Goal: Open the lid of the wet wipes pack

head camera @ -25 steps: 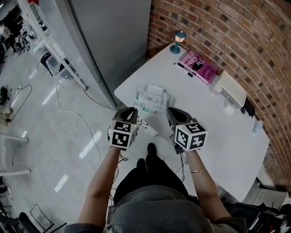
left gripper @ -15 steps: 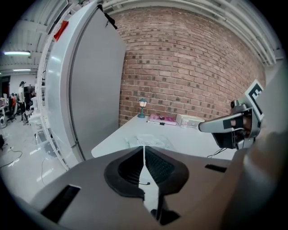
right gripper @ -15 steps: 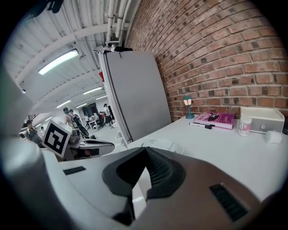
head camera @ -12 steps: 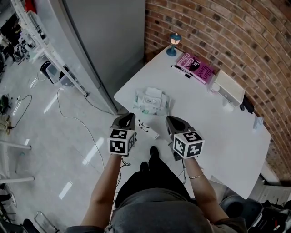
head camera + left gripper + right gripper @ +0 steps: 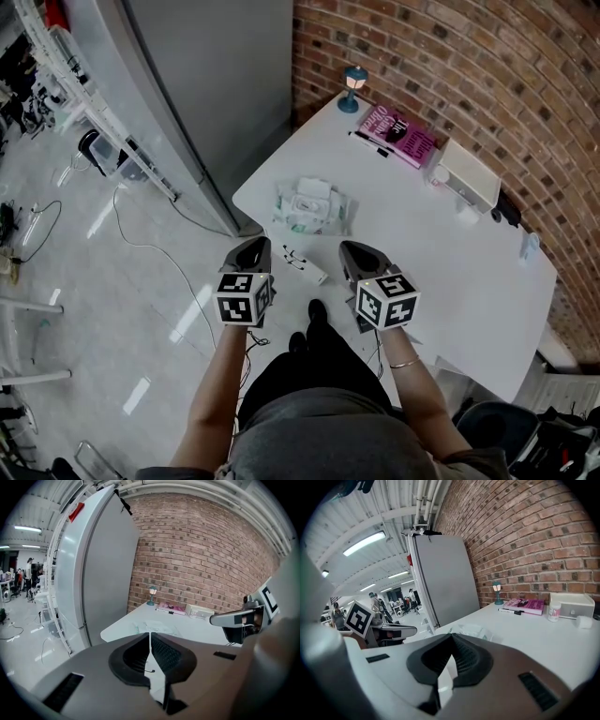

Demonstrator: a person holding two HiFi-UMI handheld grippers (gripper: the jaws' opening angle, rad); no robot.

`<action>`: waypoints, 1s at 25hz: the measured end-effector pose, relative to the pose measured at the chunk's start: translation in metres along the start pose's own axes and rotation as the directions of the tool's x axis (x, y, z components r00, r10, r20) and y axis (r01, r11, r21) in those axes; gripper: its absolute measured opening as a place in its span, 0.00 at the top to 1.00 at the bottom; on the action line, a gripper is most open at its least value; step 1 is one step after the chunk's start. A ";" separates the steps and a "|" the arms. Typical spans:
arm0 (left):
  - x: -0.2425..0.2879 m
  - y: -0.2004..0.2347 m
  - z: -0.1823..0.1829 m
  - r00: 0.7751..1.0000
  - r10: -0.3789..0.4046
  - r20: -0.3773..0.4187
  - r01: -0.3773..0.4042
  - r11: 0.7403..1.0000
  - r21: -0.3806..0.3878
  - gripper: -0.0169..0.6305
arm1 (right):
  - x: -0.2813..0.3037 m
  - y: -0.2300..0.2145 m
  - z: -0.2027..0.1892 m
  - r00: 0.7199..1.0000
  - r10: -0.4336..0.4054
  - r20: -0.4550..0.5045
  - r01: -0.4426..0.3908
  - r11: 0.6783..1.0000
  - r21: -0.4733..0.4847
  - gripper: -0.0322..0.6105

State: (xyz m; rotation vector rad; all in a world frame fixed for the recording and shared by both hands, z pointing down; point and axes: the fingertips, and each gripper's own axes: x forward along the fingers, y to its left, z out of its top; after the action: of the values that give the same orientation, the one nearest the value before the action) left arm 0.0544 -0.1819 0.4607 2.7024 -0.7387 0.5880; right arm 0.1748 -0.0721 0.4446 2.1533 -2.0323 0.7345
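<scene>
White table [image 5: 427, 248]: my wet wipes pack [image 5: 312, 207] lies flat near its left corner, top face up, long axis running left to right.
Left gripper [image 5: 255, 247]: jaws together, empty, near the pack, not touching it.
Right gripper [image 5: 354, 251]: jaws together, empty.
Room: brick wall [image 5: 469, 66] behind, grey cabinet [image 5: 225, 75] left, glossy floor [image 5: 94, 281].

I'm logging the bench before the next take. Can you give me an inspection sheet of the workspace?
Surface: white table, no spill seen.
Job's things: wipes pack near the table's left corner, no gripper touching it.
Clutter: lamp, book, pen, box by the wall; small white item at the near edge.
Grippers: left gripper and right gripper shut, empty.
Cables: cable on the floor.
Surroundings: brick wall, grey cabinet.
</scene>
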 end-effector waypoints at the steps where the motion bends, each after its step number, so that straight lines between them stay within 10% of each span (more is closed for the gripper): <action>1: 0.000 0.000 0.000 1.000 -0.002 0.002 0.002 1.000 -0.002 0.93 | -0.001 -0.001 -0.001 1.000 -0.005 0.001 0.005 1.000 0.000 0.95; 25: 0.008 -0.004 0.009 0.999 -0.042 0.012 0.042 0.999 -0.023 0.93 | 0.004 -0.007 -0.012 0.999 -0.025 -0.034 0.026 1.000 0.003 0.95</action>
State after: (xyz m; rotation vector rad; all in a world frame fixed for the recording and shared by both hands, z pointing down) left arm 0.0656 -0.1851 0.4556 2.6949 -0.6856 0.5510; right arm 0.1780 -0.0709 0.4585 2.1495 -1.9849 0.7666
